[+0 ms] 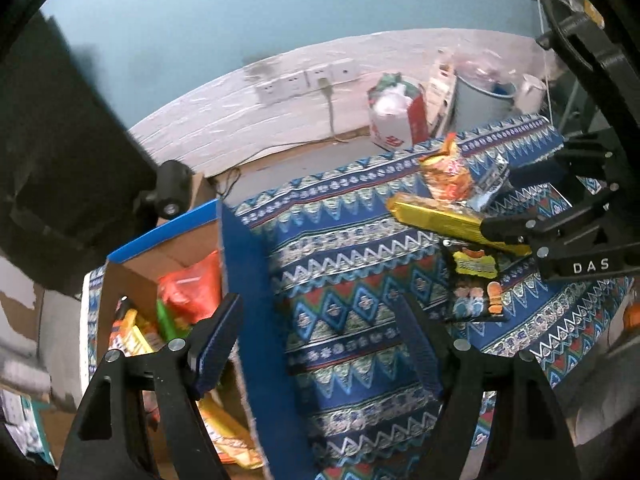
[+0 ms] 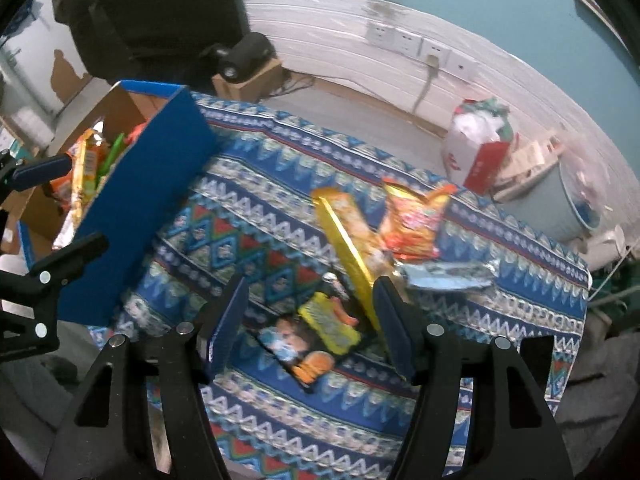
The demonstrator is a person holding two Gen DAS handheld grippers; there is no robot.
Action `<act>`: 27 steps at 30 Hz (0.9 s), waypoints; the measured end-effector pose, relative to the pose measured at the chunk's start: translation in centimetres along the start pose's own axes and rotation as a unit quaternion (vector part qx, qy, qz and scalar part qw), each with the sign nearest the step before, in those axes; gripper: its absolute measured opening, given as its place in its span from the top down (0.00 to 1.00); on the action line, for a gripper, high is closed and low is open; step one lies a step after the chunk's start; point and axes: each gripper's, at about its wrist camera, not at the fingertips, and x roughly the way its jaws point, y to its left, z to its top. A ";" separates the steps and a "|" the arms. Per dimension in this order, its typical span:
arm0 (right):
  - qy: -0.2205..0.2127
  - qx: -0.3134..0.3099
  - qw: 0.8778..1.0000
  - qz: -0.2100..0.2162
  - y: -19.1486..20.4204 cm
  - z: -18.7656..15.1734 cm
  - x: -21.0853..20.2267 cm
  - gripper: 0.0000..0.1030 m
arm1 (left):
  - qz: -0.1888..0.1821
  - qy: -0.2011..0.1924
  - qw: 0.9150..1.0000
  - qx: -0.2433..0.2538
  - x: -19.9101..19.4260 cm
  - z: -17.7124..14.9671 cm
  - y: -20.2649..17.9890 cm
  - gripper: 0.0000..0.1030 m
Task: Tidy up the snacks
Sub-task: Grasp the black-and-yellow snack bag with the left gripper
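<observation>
A blue cardboard box holds several snack packets at the left of the patterned tablecloth. My left gripper is open and astride the box's right wall, nothing pinched. On the cloth lie a long gold packet, an orange crisp bag, a silver-blue packet and a black packet with a yellow label. My right gripper hangs open above the black packet, its right finger beside the gold packet's near end.
Beyond the table's far edge a red-and-white bag and a pale blue bin stand on the floor. A small black camera sits by the white wall with its sockets.
</observation>
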 end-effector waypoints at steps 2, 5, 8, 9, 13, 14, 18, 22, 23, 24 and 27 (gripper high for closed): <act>0.002 0.004 1.000 0.000 -0.9 -0.2 0.3 0.37 | -0.001 0.007 1.000 0.007 0.9 0.4 -0.8 0.23; 0.005 0.013 1.000 0.004 -2.4 -0.5 1.3 0.37 | -0.002 0.019 1.000 0.017 2.1 0.8 -1.5 0.23; 0.010 0.022 1.000 0.007 -3.7 -0.7 2.7 0.37 | -0.007 0.031 0.999 0.021 3.3 1.3 -2.0 0.23; 0.012 0.025 1.000 0.009 -4.1 -0.8 3.2 0.37 | -0.008 0.032 0.999 0.021 3.6 1.4 -2.1 0.23; 0.026 0.033 0.999 0.017 -5.4 -1.0 5.7 0.37 | -0.010 0.044 0.999 0.021 5.6 1.7 -2.6 0.23; 0.029 0.035 0.999 0.020 -5.6 -1.1 6.1 0.37 | -0.013 0.052 0.998 0.020 6.3 1.8 -2.7 0.23; 0.040 0.029 0.998 0.032 -5.9 -1.2 7.8 0.37 | -0.032 0.077 0.996 0.007 8.7 1.7 -3.0 0.23; 0.050 0.013 0.998 0.029 -6.1 -1.3 9.3 0.37 | -0.042 0.082 0.996 0.013 10.0 1.8 -3.7 0.23; 0.053 0.011 0.998 0.029 -6.1 -1.4 9.6 0.37 | -0.044 0.083 0.995 0.013 10.3 1.9 -3.8 0.23; 0.055 0.009 0.998 0.029 -6.2 -1.3 9.9 0.37 | -0.050 0.084 0.995 0.013 10.5 2.0 -3.9 0.23; 0.063 0.005 0.998 0.030 -6.5 -1.4 10.7 0.37 | -0.062 0.086 0.994 0.013 11.1 2.3 -4.4 0.23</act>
